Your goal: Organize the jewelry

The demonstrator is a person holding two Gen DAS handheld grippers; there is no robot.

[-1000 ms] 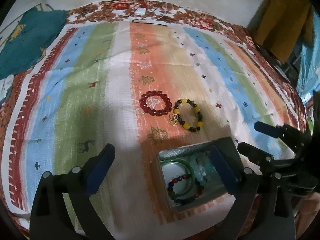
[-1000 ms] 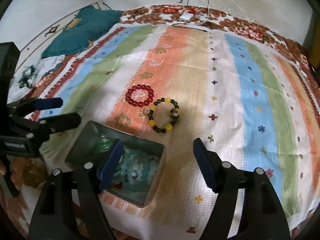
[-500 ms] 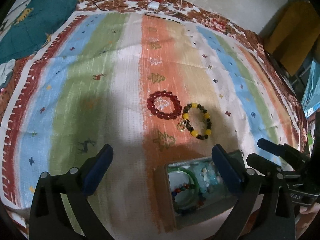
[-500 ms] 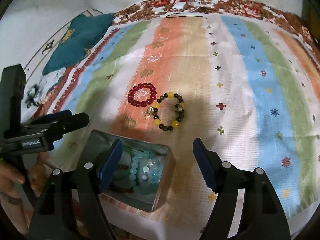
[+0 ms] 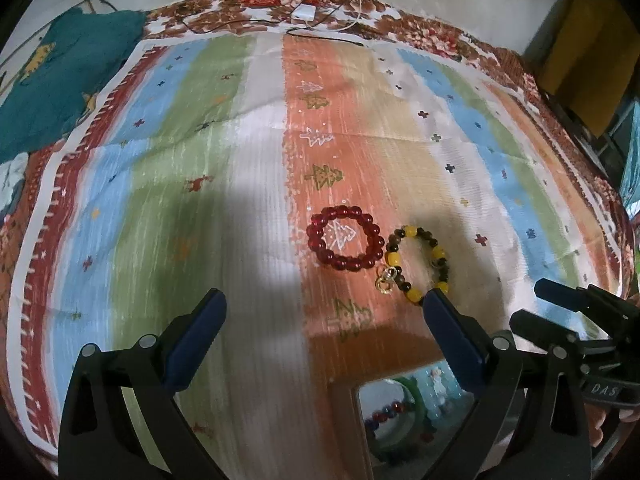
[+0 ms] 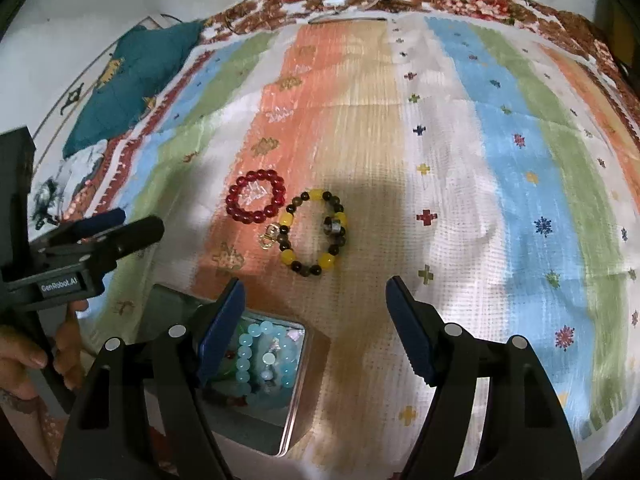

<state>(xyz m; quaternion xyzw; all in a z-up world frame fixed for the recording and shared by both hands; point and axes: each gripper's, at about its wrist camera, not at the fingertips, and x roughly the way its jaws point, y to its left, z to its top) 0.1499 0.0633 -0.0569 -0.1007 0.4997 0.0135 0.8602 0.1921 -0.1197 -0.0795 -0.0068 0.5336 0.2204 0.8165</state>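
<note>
A red bead bracelet [image 5: 344,238] lies on the striped cloth, with a yellow and dark bead bracelet [image 5: 416,264] carrying a gold charm touching its right side. Both also show in the right wrist view: the red one [image 6: 255,196] and the yellow one [image 6: 314,232]. An open metal tin [image 6: 298,396] holds pale blue beads, a green bangle and a multicoloured bracelet; its rim shows in the left wrist view [image 5: 344,404]. My left gripper [image 5: 322,320] is open and empty, above the cloth short of the bracelets. My right gripper [image 6: 314,308] is open and empty, just short of the yellow bracelet.
The striped cloth [image 5: 200,160] covers a floral-edged surface. A teal cloth [image 5: 60,76] lies at the far left. White cables and a small white box [image 5: 304,12] lie at the far edge. A yellow object [image 5: 584,56] stands at the far right.
Both grippers have moved forward toward the two bracelets. The tin has slid toward the bottom of both views. Both grippers stay open.
</note>
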